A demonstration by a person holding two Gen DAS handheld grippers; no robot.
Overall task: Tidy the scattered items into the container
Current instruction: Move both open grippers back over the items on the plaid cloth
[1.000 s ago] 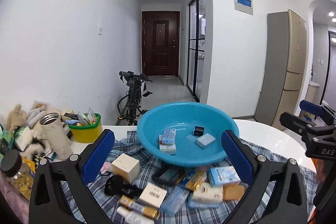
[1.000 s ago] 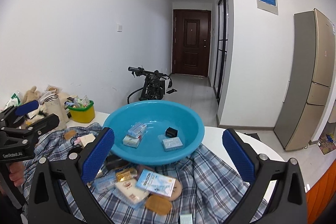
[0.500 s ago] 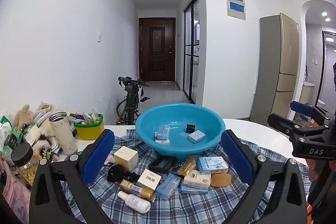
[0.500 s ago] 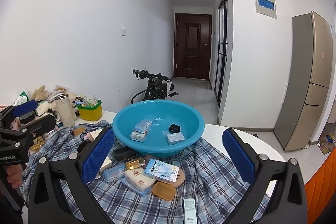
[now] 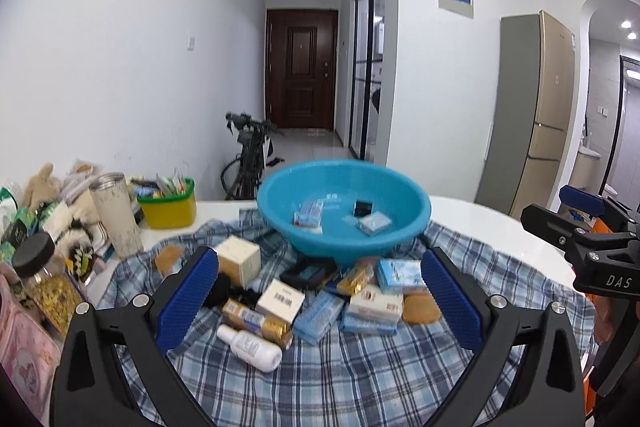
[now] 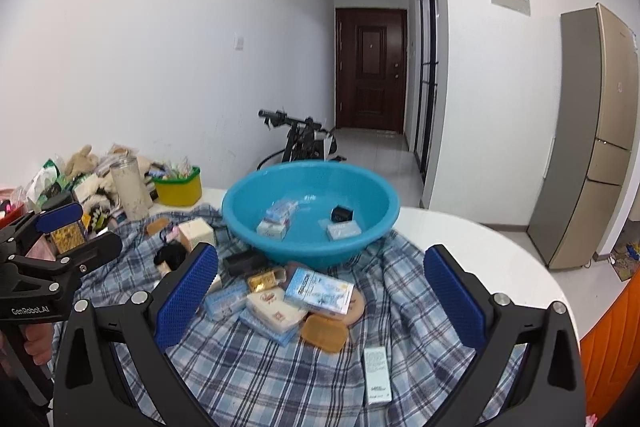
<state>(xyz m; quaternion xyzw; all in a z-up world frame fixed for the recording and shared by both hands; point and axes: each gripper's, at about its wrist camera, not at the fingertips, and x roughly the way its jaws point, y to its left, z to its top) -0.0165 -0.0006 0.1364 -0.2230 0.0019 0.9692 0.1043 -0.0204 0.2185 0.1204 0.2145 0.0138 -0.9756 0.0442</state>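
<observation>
While both grippers' fingers (image 5: 188, 291) gape empty, scattered items (image 5: 320, 301) lie between, basin (image 5: 344, 211) beyond.

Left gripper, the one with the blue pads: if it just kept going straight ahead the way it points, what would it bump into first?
Probably the pile of small boxes on the checked cloth, just before the blue basin. The left gripper is open and holds nothing; depth is hard to judge in this fisheye view.
</observation>
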